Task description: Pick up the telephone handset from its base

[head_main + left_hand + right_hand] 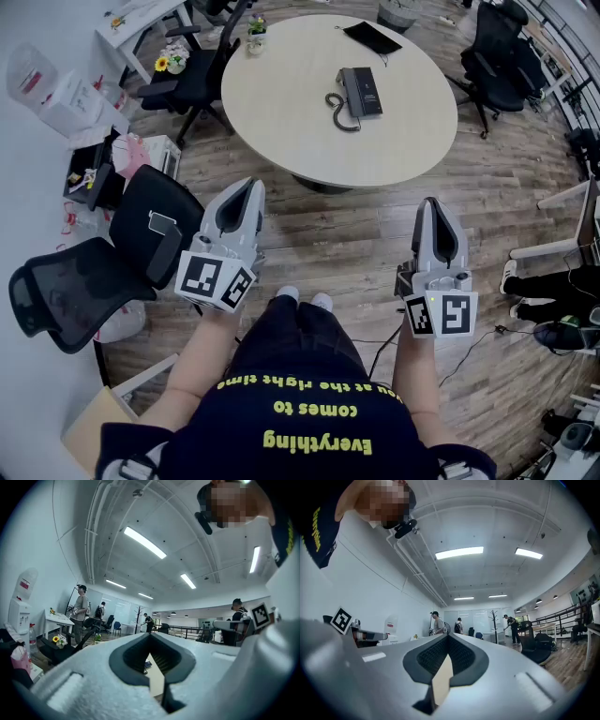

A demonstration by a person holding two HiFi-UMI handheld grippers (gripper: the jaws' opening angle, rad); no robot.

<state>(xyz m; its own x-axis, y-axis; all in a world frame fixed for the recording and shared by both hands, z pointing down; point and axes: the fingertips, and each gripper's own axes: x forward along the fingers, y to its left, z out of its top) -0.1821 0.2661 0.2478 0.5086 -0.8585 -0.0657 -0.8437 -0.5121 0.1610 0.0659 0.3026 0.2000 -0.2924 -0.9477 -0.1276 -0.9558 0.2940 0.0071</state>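
A dark desk telephone lies on the round beige table ahead, its handset resting along the base's left side with a coiled cord beside it. My left gripper is held out level over the wooden floor, well short of the table, its jaws shut with nothing between them. My right gripper is held likewise, shut and empty. In the left gripper view the gripper shows closed tips, with a strip of table through the gap. The right gripper looks the same.
Black office chairs stand near me at the left, at the table's far left and at the far right. A black folder and a small flower pot sit on the table. Several people stand far off.
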